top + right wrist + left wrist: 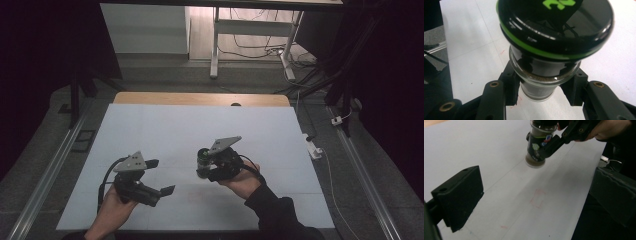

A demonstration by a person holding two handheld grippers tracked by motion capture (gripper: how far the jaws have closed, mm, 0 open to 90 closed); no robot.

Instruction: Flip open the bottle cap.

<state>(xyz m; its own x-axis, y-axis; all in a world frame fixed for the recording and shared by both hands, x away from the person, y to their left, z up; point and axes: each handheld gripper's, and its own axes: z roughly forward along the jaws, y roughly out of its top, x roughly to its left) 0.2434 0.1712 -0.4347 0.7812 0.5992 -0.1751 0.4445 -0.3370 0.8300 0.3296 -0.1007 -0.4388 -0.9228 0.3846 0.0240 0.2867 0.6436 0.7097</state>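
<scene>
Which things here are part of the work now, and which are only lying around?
Part of the work:
- spice jar, gripped at its sides
- right tongs, closed on the jar
- left tongs, open, holding nothing

Only lying around:
- white power strip on the floor
- cables behind the table

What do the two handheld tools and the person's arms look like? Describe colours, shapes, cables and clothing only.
Both tools are black. The left tool and the right tool each carry a grey three-cornered plate on top, and a black cable loops from each. The left tool's jaws are thick, blocky black pads. The right tool's jaw arms show brass-coloured rivets. The person's right arm wears a dark sleeve.
</scene>
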